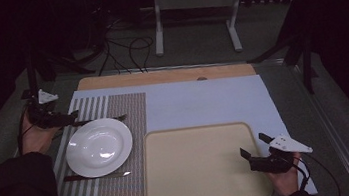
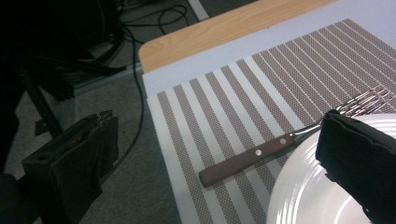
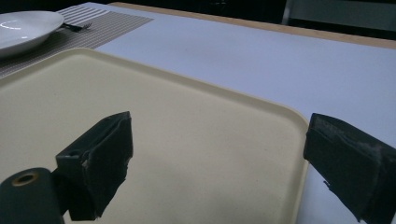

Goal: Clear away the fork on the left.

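Presently, the items are listed in descending size.

Table (image 1: 212, 93): a pale blue surface with a wooden strip along the far edge.

Tray (image 1: 209, 194): cream plastic, bare, set at the near middle of the table, its left rim beside the placemat.

Placemat (image 1: 123, 109): striped woven mat on the left part of the table; the plate and cutlery are carried on it.

Plate (image 1: 99, 147): white, round, empty, placed at the centre of the placemat.

Left gripper (image 1: 67, 119): held at the mat's far-left edge, just beside the fork handle. Its jaws are seen spread wide in the left gripper view, with nothing between them.

Right gripper (image 1: 254, 146): held over the tray's near-right corner. Its jaws are likewise parted wide and nothing is gripped.

Fork (image 2: 289, 139): wooden handle with two rivets, laid flat on the mat behind the plate, tines toward the right and partly hidden by the plate rim and one jaw.

Knife (image 1: 96, 176): laid on the mat along the plate's near side, untouched.

Step in hand, as judged: the approach of the left gripper to the fork, not yet grasped. For the next move, the jaws would need to be lowered astride the handle and closed, clear of the plate rim.
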Demonstrator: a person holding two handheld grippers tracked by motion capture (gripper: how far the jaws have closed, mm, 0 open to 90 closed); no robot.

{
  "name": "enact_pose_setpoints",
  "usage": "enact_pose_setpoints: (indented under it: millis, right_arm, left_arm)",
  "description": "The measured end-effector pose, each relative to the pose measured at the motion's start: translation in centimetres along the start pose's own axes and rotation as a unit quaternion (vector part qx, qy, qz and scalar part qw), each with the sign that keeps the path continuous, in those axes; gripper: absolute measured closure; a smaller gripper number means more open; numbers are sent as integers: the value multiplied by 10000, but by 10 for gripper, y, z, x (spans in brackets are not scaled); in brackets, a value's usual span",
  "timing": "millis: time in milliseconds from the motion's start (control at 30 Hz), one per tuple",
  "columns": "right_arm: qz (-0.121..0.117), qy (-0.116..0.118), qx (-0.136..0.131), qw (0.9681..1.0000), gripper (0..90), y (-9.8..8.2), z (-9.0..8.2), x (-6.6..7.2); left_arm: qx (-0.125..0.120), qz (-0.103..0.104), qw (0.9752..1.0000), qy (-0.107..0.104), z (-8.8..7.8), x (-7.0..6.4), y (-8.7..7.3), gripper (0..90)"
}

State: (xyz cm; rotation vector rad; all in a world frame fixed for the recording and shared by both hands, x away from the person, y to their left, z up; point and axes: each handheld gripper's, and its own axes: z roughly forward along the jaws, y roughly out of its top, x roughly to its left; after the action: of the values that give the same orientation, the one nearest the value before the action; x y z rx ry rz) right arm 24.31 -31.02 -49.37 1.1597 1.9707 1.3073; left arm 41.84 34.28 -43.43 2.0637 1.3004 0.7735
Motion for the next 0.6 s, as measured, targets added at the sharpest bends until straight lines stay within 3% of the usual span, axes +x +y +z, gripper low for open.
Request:
enact_pose_setpoints:
  millis: [200, 333, 467, 600]
  right_arm:
    - [-26, 30, -19, 10000, 82, 0, -1, 0]
    - [-8, 54, -27, 10000, 82, 1, -1, 0]
    - [-26, 79, 7, 10000, 82, 0, 0, 0]
    - [-51, 87, 31, 9999, 82, 0, 1, 0]
  left_arm:
    - [433, -159, 9989, -76, 19, 7, 1, 0]
    - [932, -209, 9954, -9, 34, 11, -1, 29]
    - [1210, -156, 9925, -4, 47, 12, -3, 88]
    - [1481, -119, 9887, -198, 60, 8, -4, 122]
